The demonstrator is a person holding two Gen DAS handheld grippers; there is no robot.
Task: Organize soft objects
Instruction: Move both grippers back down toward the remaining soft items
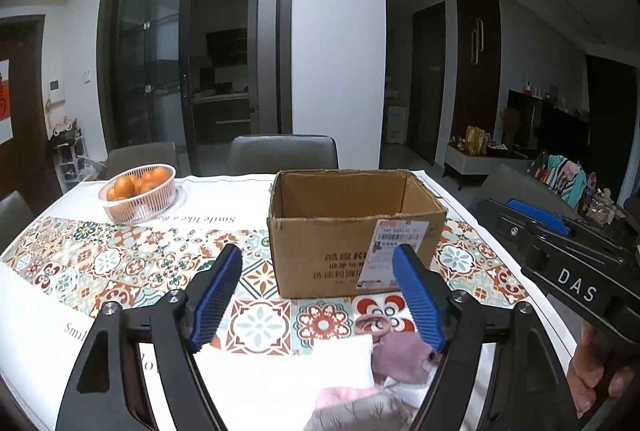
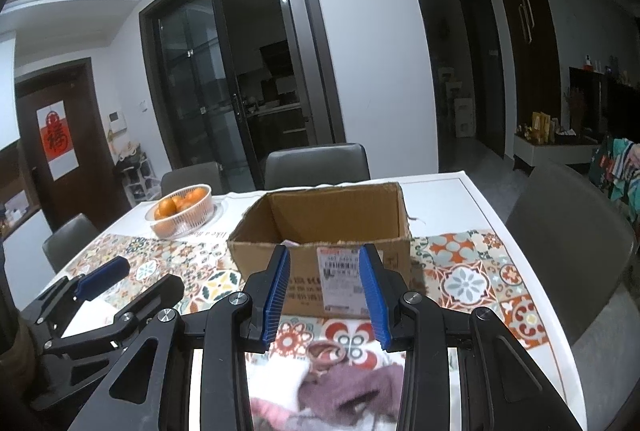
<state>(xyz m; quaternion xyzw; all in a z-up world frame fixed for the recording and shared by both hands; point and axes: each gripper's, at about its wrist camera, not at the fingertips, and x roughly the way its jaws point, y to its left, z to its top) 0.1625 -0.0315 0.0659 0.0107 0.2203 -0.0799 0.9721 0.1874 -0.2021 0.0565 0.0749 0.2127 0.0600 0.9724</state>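
Note:
An open cardboard box (image 1: 352,227) stands on the patterned tablecloth; it also shows in the right wrist view (image 2: 324,231), with a bit of pink fabric (image 2: 290,243) just visible inside. A pile of soft cloths lies at the near table edge: a white one (image 1: 344,361), a mauve one (image 1: 400,353) and a pink one (image 1: 340,397); the pile shows in the right wrist view (image 2: 332,387) too. My left gripper (image 1: 318,295) is open and empty above the pile. My right gripper (image 2: 324,295) is open and empty over the same pile, short of the box.
A white basket of oranges (image 1: 138,193) stands at the far left of the table (image 2: 472,187). Grey chairs (image 1: 284,153) stand behind the table, another (image 2: 568,231) at its right side. The right gripper's body (image 1: 560,263) shows on the right in the left wrist view.

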